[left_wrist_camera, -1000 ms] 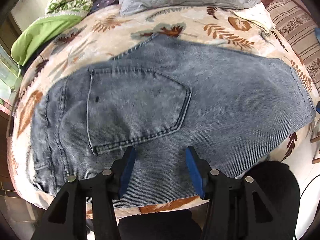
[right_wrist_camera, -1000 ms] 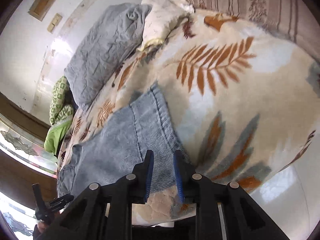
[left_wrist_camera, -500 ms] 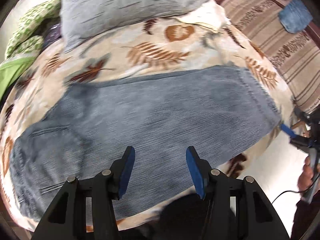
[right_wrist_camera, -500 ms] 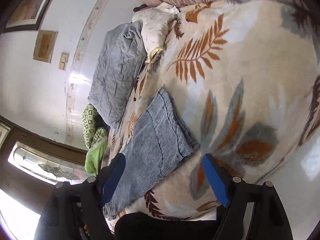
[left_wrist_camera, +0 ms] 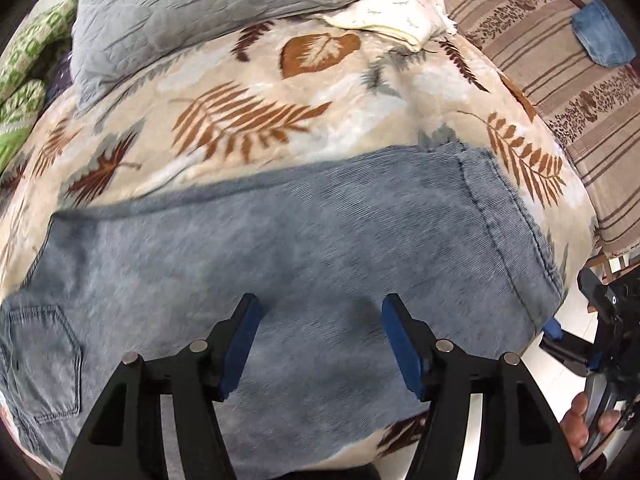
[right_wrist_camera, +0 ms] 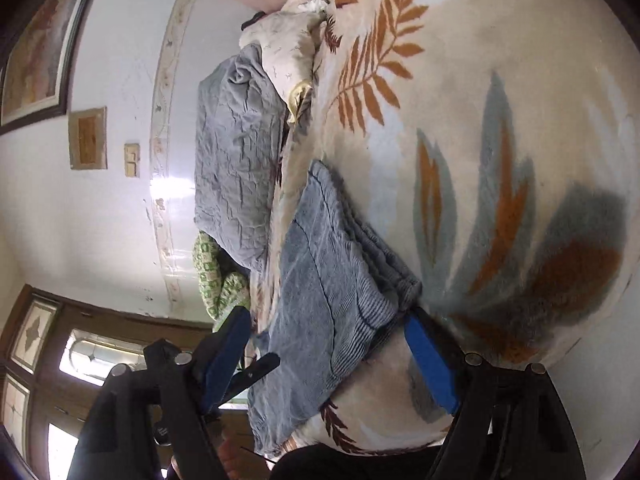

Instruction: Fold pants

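Leaf-print blanket (left_wrist_camera: 280, 92), folded jeans (left_wrist_camera: 304, 248), grey pillow (left_wrist_camera: 192, 8) behind

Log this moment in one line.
jeans: flat on blanket | left gripper: jaws opening, empty | right gripper: open at hem

Home bedroom, leaf-print blanket (left_wrist_camera: 304, 92), grey pillow (left_wrist_camera: 192, 12)

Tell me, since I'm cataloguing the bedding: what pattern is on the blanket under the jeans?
Cream blanket with rust-orange and grey leaf prints, clearest in the left wrist view.
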### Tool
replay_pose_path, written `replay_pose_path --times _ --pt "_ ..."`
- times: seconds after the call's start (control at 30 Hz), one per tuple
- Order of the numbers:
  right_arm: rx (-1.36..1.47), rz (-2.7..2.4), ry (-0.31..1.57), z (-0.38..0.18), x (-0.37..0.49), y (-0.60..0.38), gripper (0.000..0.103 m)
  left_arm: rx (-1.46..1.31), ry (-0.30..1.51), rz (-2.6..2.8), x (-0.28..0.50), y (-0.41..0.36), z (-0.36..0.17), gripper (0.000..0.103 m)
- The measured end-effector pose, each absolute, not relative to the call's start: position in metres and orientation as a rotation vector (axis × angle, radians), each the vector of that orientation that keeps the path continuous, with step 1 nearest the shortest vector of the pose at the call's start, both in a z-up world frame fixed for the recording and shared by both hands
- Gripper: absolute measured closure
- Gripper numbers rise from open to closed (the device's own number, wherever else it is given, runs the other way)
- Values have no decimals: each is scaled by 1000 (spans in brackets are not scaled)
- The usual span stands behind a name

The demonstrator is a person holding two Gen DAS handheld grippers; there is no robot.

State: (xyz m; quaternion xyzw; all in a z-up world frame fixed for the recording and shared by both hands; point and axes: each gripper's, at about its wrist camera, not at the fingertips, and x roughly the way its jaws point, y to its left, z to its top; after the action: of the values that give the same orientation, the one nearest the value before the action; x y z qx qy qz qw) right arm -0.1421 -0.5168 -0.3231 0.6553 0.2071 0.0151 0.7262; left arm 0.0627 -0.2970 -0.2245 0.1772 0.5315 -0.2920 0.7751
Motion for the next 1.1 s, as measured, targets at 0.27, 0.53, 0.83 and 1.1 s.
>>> replay_pose_path --times 0.27,0.53,0.83,1.1 --pt "1500 69 431 -343 -151 -523 45 510 1106 -547 67 -323 -251 7" --pt "1548 69 420 -355 -155 -526 64 517 1111 -554 62 -313 -249 3" --pt "1447 6 475 -333 -140 -530 55 495 1072 -536 43 -290 -229 3" --pt "1335 -91 481 -311 -127 -521 55 478 1186 -502 56 -291 -237 3"
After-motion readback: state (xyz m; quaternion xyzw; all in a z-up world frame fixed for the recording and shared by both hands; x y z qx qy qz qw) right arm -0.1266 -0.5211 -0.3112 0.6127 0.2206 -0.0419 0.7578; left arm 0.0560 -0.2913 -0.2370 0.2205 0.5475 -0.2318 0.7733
